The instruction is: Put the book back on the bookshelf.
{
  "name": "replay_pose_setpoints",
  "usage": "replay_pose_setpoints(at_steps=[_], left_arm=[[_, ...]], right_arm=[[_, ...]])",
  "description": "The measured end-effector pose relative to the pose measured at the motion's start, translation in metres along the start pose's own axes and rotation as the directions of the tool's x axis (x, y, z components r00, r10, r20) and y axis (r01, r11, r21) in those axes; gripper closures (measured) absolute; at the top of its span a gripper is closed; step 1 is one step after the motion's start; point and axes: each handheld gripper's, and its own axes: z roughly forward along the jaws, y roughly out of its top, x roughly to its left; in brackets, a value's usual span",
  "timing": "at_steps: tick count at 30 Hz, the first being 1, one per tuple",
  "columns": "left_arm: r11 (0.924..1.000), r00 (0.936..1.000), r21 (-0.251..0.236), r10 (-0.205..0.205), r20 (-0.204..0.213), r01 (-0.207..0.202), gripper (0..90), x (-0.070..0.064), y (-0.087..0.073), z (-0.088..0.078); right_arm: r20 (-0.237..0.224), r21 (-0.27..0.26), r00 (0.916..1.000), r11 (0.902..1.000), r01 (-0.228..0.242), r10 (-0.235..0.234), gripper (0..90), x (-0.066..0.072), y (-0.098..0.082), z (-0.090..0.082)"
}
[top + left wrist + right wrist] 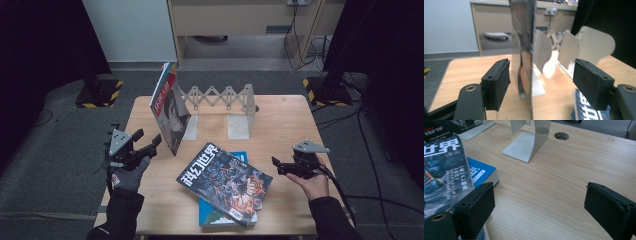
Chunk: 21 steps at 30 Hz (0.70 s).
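A magazine (170, 112) with a red and grey cover stands upright, leaning at the left end of a pale folding book rack (222, 102). My left gripper (152, 145) is open just left of its lower corner. In the left gripper view, the magazine's edge (526, 62) rises between the two spread pads, which do not touch it. A dark magazine (225, 180) lies flat on a blue book (220, 215) at the table's front. My right gripper (277, 165) is open above bare wood to their right, with nothing between its jaws.
The wooden table (280, 120) has a round cable hole (561, 135) behind the rack's right foot (524, 147). Black stands with striped bases (100, 95) flank the far corners. Cables trail on the floor at the right.
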Motion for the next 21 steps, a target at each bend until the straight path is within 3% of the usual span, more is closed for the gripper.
replay_pose_setpoints(at_steps=[7, 14, 21], left_arm=[[0.9977, 0.9985, 0.064, 0.021, 0.051, -0.024, 28.4, -0.01, -0.019, -0.004], [0.9936, 0.9961, 0.113, -0.006, 0.088, -0.004, 28.4, -0.015, -0.039, -0.006], [0.9866, 0.9915, 0.163, -0.011, 0.13, -0.011, 28.3, -0.024, -0.056, -0.003]], right_arm=[[-0.028, -0.008, 0.9996, 1.0, 0.002, -0.003, 9.8, 0.009, 0.003, -0.002], [-0.059, -0.016, 0.9981, 0.9998, 0.014, -0.015, 10.2, 0.021, 0.008, -0.003], [-0.084, -0.003, 0.9961, 0.9996, 0.027, -0.027, 10.2, 0.032, 0.01, -0.002]])
